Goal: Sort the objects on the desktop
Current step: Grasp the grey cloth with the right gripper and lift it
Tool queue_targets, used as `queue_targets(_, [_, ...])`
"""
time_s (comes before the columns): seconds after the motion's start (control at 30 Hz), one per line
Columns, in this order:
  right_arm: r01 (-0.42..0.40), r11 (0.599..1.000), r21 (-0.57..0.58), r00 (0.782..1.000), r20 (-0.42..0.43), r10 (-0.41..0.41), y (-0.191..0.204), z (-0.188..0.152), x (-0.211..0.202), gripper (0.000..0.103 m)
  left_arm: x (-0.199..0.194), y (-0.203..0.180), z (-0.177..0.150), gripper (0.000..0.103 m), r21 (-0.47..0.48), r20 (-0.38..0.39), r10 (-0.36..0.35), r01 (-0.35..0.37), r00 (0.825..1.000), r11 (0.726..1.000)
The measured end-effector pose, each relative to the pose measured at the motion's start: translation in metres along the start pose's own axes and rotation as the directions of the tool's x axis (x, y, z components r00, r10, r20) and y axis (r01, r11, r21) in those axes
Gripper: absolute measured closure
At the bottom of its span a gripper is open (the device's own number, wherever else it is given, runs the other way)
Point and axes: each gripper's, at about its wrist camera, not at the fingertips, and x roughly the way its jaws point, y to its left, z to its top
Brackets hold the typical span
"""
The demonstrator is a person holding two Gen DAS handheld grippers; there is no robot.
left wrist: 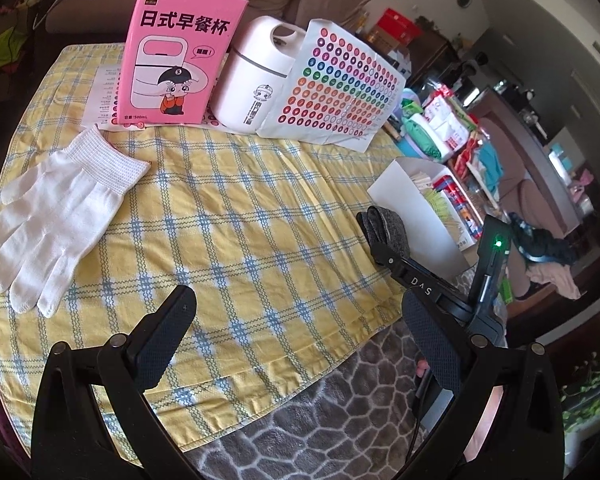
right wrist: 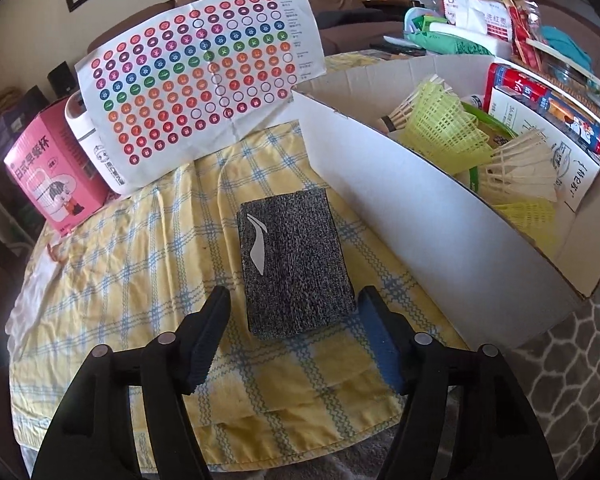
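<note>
A grey speckled wristband, folded flat with a white swoosh mark on its left part, lies on the yellow checked cloth straight ahead of the right claw. Its near end sits between the two fingertips; the blue-padded right finger is just beside the band's corner and the left finger stands a little apart from it, so the claw is partly open and grips nothing. Just right of the band and claw rises the white wall of a cardboard box, which holds yellow and white shuttlecocks and a red packet. Beyond the band a sticker sheet leans against a white jug, with a pink carton further left. In the left wrist view the left claw hangs wide open and empty over the cloth's near edge. Ahead and to its left lies a white glove, flat, fingers toward the claw. To its right the right claw's arm reaches to the band beside the box. Grey patterned fabric shows under the cloth.
</note>
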Motion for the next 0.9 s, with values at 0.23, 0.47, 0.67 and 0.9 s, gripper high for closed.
queue_targets(0.23, [-0.011, 0.999, -0.037, 1.0, -0.005, 0.011, 0.008, 0.002, 0.004, 0.061, 0.003, -0.002, 0.001, 0.0, -0.013, -0.005, -0.026, 0.026, 1.0, 1.0])
queue_targets(0.47, [-0.167, 0.986, -0.009, 0.985, -0.053, 0.166, 0.006, -0.005, -0.011, 0.064, 0.028, 0.0, -0.01, 0.0, -0.176, -0.083, -0.286, 0.269, 0.954, 0.947])
queue_targets(0.67, [-0.316, 0.942, 0.11, 0.938, -0.114, 0.328, 0.002, -0.02, -0.019, 0.064, 0.068, 0.008, -0.025, 0.0, -0.37, -0.143, -0.425, 0.35, 0.894, 0.86])
queue_targets(0.9, [-0.44, 0.884, 0.157, 0.867, -0.181, 0.464, 0.013, -0.037, -0.039, 0.064, 0.078, 0.006, -0.032, 0.0, -0.453, -0.094, -0.52, 0.429, 0.849, 0.782])
